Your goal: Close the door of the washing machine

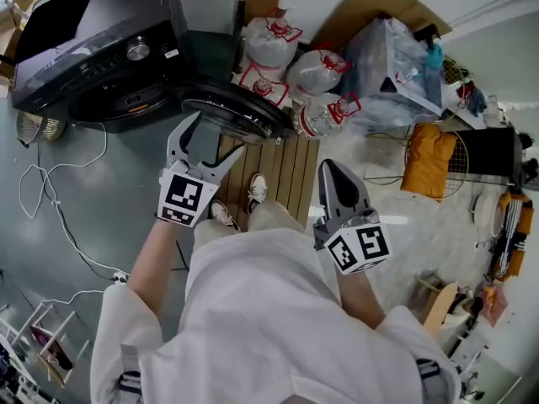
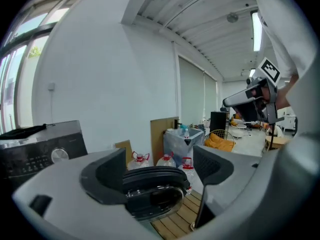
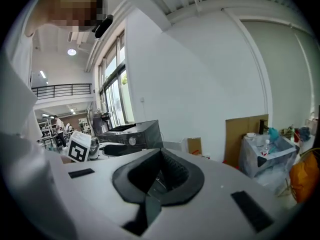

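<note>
A black washing machine (image 1: 93,49) stands on the grey floor (image 1: 109,200) at the upper left of the head view, with a dark control strip and a silver knob (image 1: 137,49) on its top edge. Its round door (image 1: 236,112) is open. The door is dark-rimmed with a glossy window and sticks out over a slatted wooden platform (image 1: 286,171). Clear water bottles (image 1: 316,70) with red-and-white labels sit just behind the platform. A small white sticker on the machine and the bottle labels are too small to read. The left gripper (image 1: 215,137) hovers right at the door's rim with its fingers (image 2: 107,176) apart, and the door shows in the gap between them. The right gripper (image 1: 330,168) hangs over the platform's right edge with its fingers (image 3: 175,171) together, holding nothing.
</note>
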